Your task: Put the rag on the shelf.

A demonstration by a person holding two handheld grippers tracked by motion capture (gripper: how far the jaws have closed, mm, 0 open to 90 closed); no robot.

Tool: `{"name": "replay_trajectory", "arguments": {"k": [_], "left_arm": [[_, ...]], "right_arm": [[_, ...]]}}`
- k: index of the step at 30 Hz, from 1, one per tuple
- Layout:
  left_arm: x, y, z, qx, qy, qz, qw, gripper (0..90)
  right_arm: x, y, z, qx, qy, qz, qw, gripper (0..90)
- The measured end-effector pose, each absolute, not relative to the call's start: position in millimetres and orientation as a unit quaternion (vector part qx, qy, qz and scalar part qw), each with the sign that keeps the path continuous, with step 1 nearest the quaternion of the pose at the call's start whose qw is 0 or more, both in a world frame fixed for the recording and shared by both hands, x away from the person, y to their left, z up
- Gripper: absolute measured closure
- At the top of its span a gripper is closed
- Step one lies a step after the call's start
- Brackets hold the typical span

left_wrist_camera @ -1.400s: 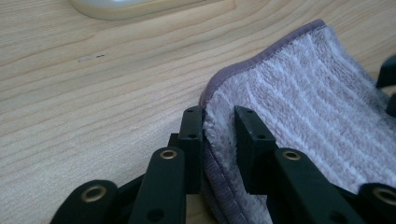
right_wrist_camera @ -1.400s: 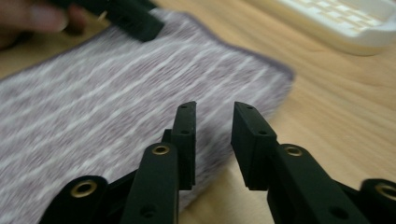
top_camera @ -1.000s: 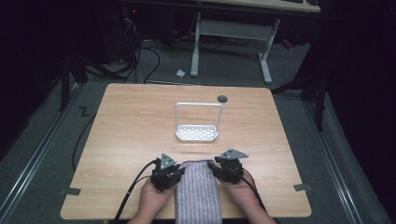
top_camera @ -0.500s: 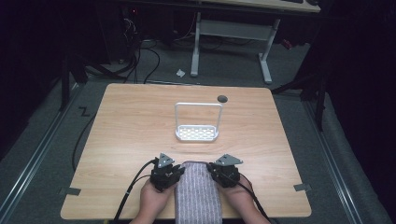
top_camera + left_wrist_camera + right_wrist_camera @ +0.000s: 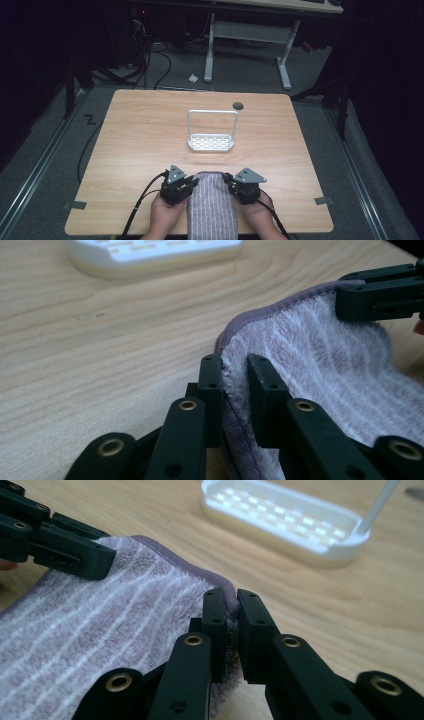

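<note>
Both tools were clamped on the grey striped towel [image 5: 212, 205]: my left tool [image 5: 186, 186] pinched its far left corner, my right tool [image 5: 231, 183] its far right corner, with the plush edge squeezed between each pair of jaws. Between them the towel lay flat along the near edge of the wooden surface [image 5: 140, 135], running back toward me. Farther off, near the middle, stood a white rack [image 5: 211, 141].

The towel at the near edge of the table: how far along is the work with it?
Done: each claw has closed on a far corner of the towel, left claw, right claw. In hand: holding both corners. Left: probably hanging it on the white rack, not yet begun.
</note>
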State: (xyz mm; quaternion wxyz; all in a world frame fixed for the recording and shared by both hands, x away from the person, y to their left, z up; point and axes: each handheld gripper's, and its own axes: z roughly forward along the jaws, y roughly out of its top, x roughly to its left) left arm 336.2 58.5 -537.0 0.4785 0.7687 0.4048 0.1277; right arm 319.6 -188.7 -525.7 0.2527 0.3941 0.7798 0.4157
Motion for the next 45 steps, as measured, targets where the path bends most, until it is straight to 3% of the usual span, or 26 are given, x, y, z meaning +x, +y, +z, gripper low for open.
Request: {"name": "replay_trajectory", "arguments": {"k": [12, 20, 45], "left_arm": [[309, 59, -509, 0.723, 0.369, 0.218, 0.542, 77.7], [295, 61, -488, 0.7, 0.341, 0.252, 0.575, 78.0], [302, 53, -413, 0.659, 0.304, 0.293, 0.623, 79.8]], "right_arm": [[300, -191, -499, 0.364, 0.744, 0.469, 0.306, 83.5], [290, -192, -482, 0.346, 0.724, 0.497, 0.331, 83.5], [290, -201, -403, 0.323, 0.652, 0.555, 0.404, 83.8]]}}
